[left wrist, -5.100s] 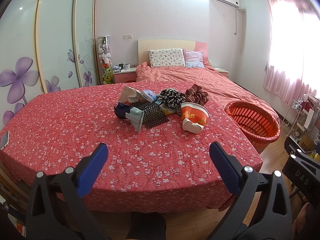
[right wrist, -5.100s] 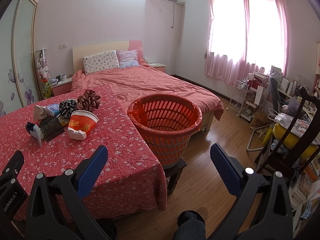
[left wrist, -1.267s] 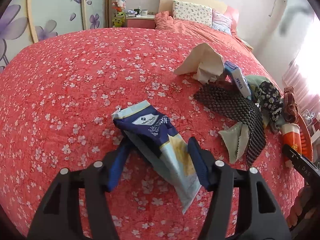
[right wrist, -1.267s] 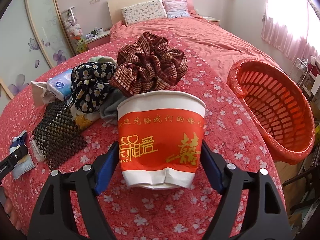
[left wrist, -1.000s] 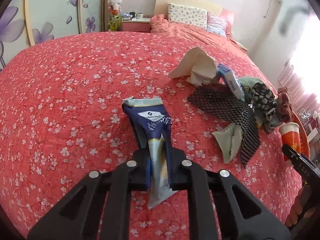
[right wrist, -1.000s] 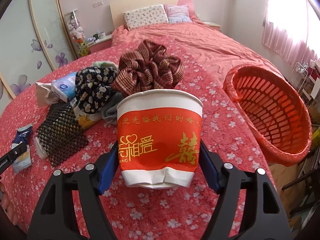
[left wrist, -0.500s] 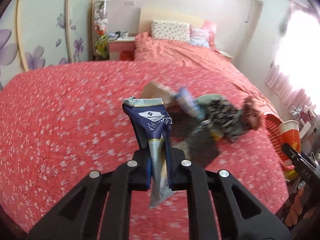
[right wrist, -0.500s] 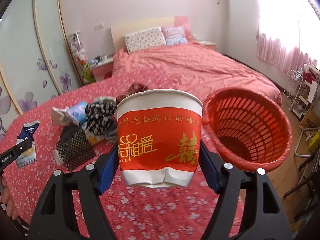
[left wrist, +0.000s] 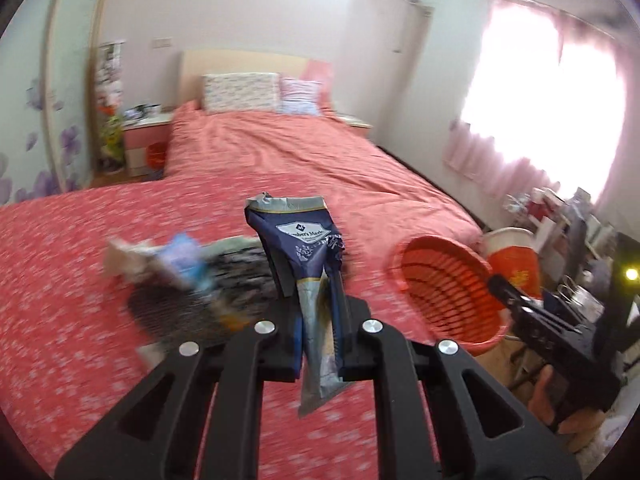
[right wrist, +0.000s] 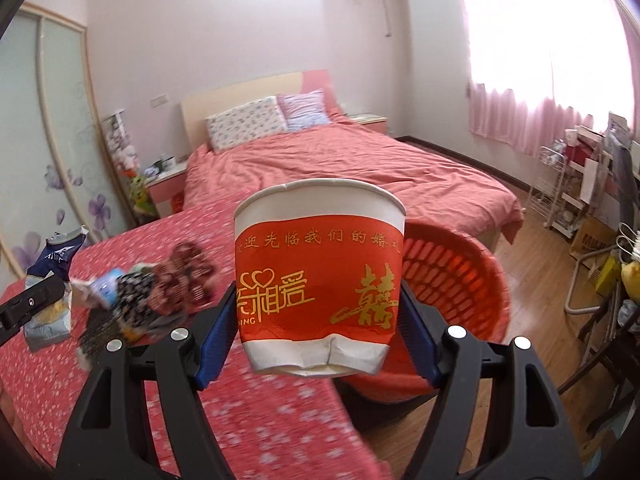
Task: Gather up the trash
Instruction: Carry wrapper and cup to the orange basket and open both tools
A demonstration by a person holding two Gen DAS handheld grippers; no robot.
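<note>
**Trash held in both tools above the tabletop**

The blue snack wrapper [left wrist: 304, 256] is pinched in the closed left tool [left wrist: 318, 344]. The right tool [right wrist: 316, 320] clamps the red paper cup [right wrist: 320, 280], just before the orange basket [right wrist: 452, 280] at the tabletop [right wrist: 260, 420] edge.

Each camera sits just behind its own claw, looking forward and downward along the fingers, with whatever the claw carries filling the near centre. Both face the bed [left wrist: 280, 152] and headboard wall. Shared: the red laundry basket [left wrist: 444, 280] [right wrist: 472, 264], the floral-covered table [left wrist: 60, 280] [right wrist: 260, 420] and its blurred clutter.
</note>
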